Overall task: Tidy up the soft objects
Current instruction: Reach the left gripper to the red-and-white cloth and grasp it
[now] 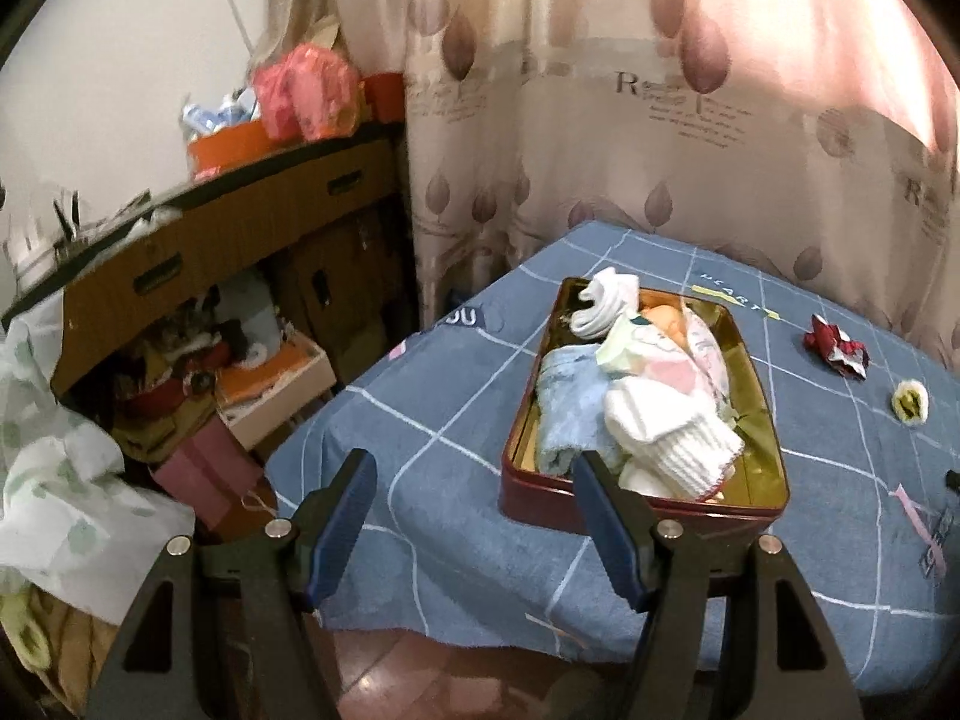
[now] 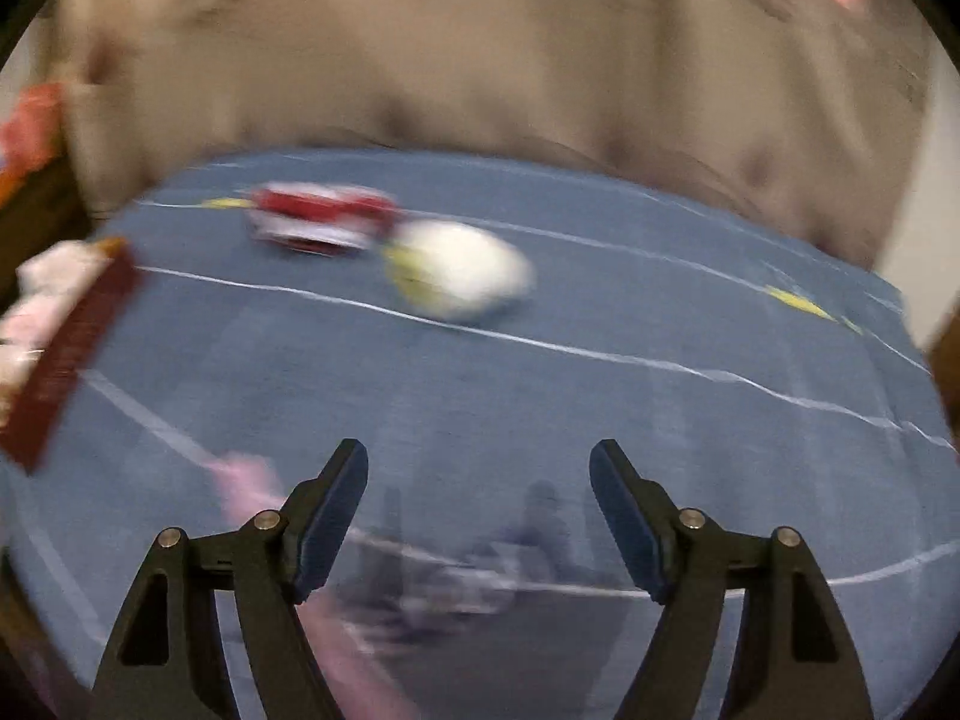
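Tin box point(image 1: 645, 504), dark red outside, gold inside, sits on the blue checked cloth point(image 1: 444, 408) covering the worktop, nearer its left edge. It's piled w/ soft stuff: white knit socks point(image 1: 669, 432) on top at the near end, a light blue towel point(image 1: 567, 414) along the left wall, a pale patterned cloth point(image 1: 672, 360) mid-box, and a white striped sock point(image 1: 603, 300) hanging over the far left corner.

Only the left wrist view shows that box clearly, plus what's beyond the worktop's left edge: wooden drawer unit point(image 1: 240, 228) w/ clutter on top, and a leaf-print curtain point(image 1: 630, 120) behind the far edge. Two loose items lie right of the box, well apart from it: a red-and-white crumpled piece point(image 1: 837, 348) and, nearer, a small white-and-yellow round thing point(image 1: 911, 401).

Right wrist view is heavily motion-blurred. It shows those same two as a red-and-white smear point(image 2: 324, 222) and a white-yellow blob point(image 2: 459, 276), just beside each other toward the far edge; only the box's red wall point(image 2: 72, 348) cuts in at the frame's left.

Left gripper point(image 1: 474, 480): fingers spread wide, nothing between them, hanging over the worktop's near left corner, right finger tip overlapping the box's near wall in view; contact can't be told. Right gripper point(image 2: 479, 468): fingers released, wide apart, empty, over bare cloth near the worktop's front edge.
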`<state>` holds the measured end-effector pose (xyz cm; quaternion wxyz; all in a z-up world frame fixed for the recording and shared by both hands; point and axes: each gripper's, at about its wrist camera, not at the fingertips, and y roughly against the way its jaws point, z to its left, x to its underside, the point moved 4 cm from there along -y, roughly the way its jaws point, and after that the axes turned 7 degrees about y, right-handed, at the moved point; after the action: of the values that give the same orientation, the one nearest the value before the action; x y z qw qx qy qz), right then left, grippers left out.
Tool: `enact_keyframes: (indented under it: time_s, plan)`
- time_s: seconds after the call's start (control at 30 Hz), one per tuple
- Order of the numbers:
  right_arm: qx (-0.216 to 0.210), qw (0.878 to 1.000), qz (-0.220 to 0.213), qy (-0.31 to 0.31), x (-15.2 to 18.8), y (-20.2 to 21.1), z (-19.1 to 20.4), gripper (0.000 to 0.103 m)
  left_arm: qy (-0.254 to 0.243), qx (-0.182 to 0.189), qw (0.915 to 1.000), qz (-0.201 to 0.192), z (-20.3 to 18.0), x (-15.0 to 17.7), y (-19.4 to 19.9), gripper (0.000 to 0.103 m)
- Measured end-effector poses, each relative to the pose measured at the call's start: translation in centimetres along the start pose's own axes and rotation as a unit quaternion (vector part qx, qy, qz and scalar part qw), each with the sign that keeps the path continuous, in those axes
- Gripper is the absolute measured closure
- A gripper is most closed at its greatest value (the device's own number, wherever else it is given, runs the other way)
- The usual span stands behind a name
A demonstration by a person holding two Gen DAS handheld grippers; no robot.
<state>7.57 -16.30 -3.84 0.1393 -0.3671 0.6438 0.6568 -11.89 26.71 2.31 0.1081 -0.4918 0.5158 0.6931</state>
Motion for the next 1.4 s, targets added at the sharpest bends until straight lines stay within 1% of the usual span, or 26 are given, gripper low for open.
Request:
enact_keyframes:
  time_s: [0.07,0.1,0.13,0.17,0.2,0.23,0.3,0.33,0.37,0.43,0.5,0.6,0.67,0.8,0.87,0.93,0.97,1.03,1.1,1.2,1.3,1.4]
  plan:
    - [0.04,0.999,0.018,-0.019,1.0,-1.0,-3.8,0.024,-0.02,-0.002,0.9998,-0.006,-0.8,0.1,0.3,0.033]
    - [0.066,0.997,0.03,-0.026,1.4,-1.6,-5.5,0.024,-0.035,0.001,0.9993,-0.009,-1.5,0.3,0.5,0.033]
    - [0.082,0.995,0.039,-0.033,1.9,-2.0,-6.9,0.023,-0.046,0.005,0.9989,-0.011,-2.1,0.4,0.7,0.033]
    - [0.089,0.994,0.042,-0.04,2.3,-2.3,-8.0,0.021,-0.059,0.012,0.9981,-0.013,-2.8,0.6,1.1,0.033]
    - [0.096,0.993,0.046,-0.047,2.6,-2.7,-9.1,0.016,-0.07,0.02,0.9973,-0.014,-3.5,0.7,1.4,0.033]
    - [0.101,0.992,0.052,-0.055,3.0,-3.1,-10.2,0.011,-0.084,0.036,0.9957,-0.013,-4.5,0.9,1.7,0.033]
    - [0.096,0.991,0.053,-0.078,3.0,-3.5,-11.8,0.01,-0.112,0.068,0.9914,-0.01,-6.8,1.4,2.5,0.033]
    - [0.096,0.991,0.054,-0.08,3.2,-3.7,-12.1,0.005,-0.122,0.078,0.9895,-0.007,-7.8,1.6,2.8,0.033]
    - [0.096,0.991,0.056,-0.08,3.1,-3.8,-12.3,0.002,-0.13,0.092,0.9873,0.001,-8.9,1.7,2.9,0.033]
    - [0.093,0.989,0.068,-0.092,3.3,-4.2,-12.8,0.001,-0.137,0.133,0.9812,0.028,-11.7,1.8,2.9,0.033]
    - [0.073,0.989,0.068,-0.111,3.6,-4.4,-13.4,0.001,-0.146,0.168,0.9735,0.054,-14.9,1.5,2.4,0.033]
    - [0.059,0.989,0.064,-0.123,3.7,-4.5,-13.7,0.001,-0.16,0.195,0.9638,0.088,-19.4,0.8,1.2,0.033]
    - [0.064,0.989,0.066,-0.118,3.9,-4.4,-13.5,0.001,-0.151,0.217,0.9583,0.109,-22.2,-0.2,0.1,0.033]
    - [0.063,0.989,0.065,-0.119,4.0,-4.3,-13.6,0.001,-0.11,0.262,0.944,0.168,-27.8,-3.4,-4.3,0.033]
    - [0.061,0.989,0.064,-0.121,3.8,-4.4,-13.6,0.001,-0.096,0.28,0.9375,0.183,-29.7,-4.9,-6.6,0.033]
    - [0.062,0.989,0.064,-0.12,3.8,-4.4,-13.6,0.001,-0.086,0.283,0.9344,0.199,-32.1,-6.2,-9.4,0.033]
    - [0.061,0.989,0.063,-0.122,3.8,-4.4,-13.7,0.001,-0.084,0.284,0.9321,0.209,-33.2,-6.6,-10.8,0.033]
    - [0.055,0.989,0.059,-0.126,3.9,-4.4,-13.8,0.0,-0.078,0.276,0.9309,0.226,-35.3,-7.1,-13.8,0.033]
    - [0.05,0.989,0.055,-0.131,3.9,-4.2,-13.8,0.0,-0.08,0.277,0.9278,0.237,-36.8,-7.3,-15.8,0.033]
    - [0.036,0.989,0.045,-0.137,3.9,-4.0,-14.0,0.0,-0.088,0.258,0.9297,0.248,-38.2,-7.1,-18.3,0.033]
    - [0.026,0.989,0.039,-0.139,3.8,-3.8,-14.0,0.0,-0.074,0.25,0.9281,0.266,-39.2,-6.9,-20.9,0.033]
    - [0.019,0.989,0.035,-0.141,3.8,-3.7,-14.0,0.0,-0.077,0.244,0.9262,0.277,-40.1,-6.6,-22.4,0.033]
